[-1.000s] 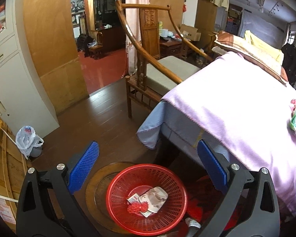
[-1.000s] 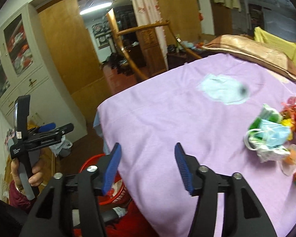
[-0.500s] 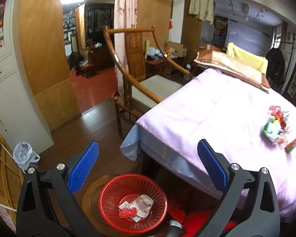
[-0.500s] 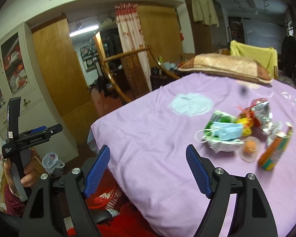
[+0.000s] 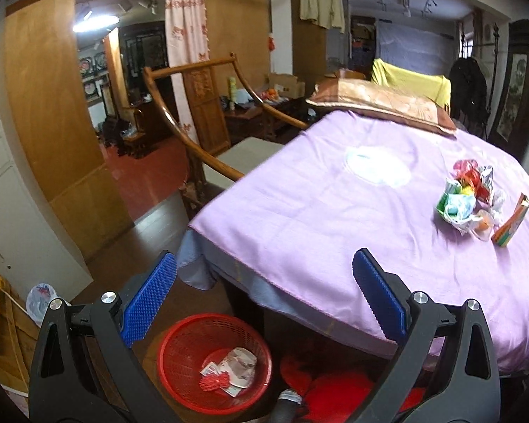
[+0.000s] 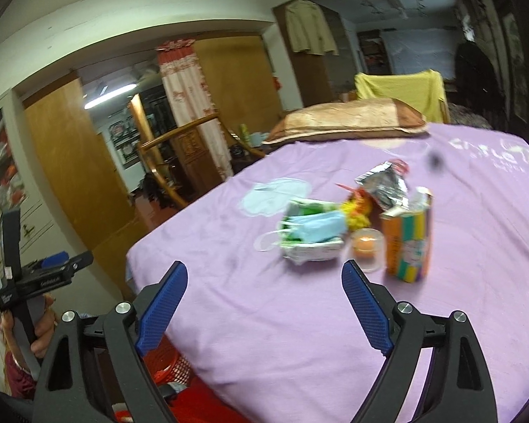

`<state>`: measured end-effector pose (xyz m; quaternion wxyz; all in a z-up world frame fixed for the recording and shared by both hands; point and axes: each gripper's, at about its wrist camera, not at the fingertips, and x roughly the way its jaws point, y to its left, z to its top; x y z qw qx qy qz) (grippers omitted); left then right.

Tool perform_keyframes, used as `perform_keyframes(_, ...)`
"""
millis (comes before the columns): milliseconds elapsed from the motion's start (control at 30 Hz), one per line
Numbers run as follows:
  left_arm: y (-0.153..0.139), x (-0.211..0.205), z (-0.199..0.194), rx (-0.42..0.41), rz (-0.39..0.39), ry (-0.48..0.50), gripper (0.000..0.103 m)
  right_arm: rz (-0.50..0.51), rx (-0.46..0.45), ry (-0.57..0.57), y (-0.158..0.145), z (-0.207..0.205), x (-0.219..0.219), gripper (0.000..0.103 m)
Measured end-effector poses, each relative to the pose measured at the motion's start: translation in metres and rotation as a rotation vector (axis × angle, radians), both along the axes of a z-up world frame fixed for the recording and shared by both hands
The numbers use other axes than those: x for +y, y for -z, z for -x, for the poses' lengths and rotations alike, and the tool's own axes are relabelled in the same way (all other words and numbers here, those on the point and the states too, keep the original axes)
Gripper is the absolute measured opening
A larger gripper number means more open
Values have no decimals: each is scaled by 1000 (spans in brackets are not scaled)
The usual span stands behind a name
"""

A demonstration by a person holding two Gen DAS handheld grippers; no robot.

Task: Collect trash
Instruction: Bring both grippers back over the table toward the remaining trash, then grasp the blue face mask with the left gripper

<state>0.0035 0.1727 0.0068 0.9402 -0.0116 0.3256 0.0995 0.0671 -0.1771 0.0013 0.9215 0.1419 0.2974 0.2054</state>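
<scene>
A trash pile lies on the purple bedspread [image 6: 229, 246]: a blue face mask [image 6: 317, 229] on a green-and-white wrapper, a foil packet [image 6: 384, 185], a small jelly cup [image 6: 366, 246] and an orange carton [image 6: 409, 243]. My right gripper [image 6: 264, 271] hovers just short of the pile; its jaws are opening with nothing between them. The same pile [image 5: 470, 197] sits far right in the left wrist view. My left gripper [image 5: 264, 264] is open and empty above a red basket [image 5: 165, 345] on the floor, which holds paper scraps [image 5: 236, 370].
A wooden armchair [image 5: 208, 120] stands beside the bed, and a pillow [image 5: 381, 105] lies at its head. A white plastic bag [image 5: 38, 299] rests on the floor by a white cabinet. A person's hand [image 6: 40, 331] holds the left gripper's handle at far left.
The right jaws have spread wider. Both views have swung from the floor toward the bed, so the trash pile is now closer to the right gripper and the basket sits lower.
</scene>
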Motion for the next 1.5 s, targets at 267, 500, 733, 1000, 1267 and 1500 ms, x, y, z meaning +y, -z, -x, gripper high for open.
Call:
perform_keyframes(267, 26, -25, -52, 79, 41, 67, 96, 29, 54, 115, 24, -37, -30, 88)
perform_keyframes(500, 33, -68, -112, 126, 94, 172, 96, 78, 73, 205, 39, -63, -53, 88)
perform_keyframes(733, 36, -141, -156, 156, 81, 318, 96, 44, 124, 248, 59, -84, -78, 88)
perform_keyframes(1000, 42, -217, -191, 160, 29, 439, 96, 3, 162, 252, 73, -92, -90, 88)
perform_keyframes(1267, 66, -239, -220, 222, -49, 414, 96, -3, 186, 245, 77, -95, -92, 88)
perform_keyframes(1500, 70, -163, -195, 234, -69, 270, 96, -43, 190, 232, 79, -94, -95, 88)
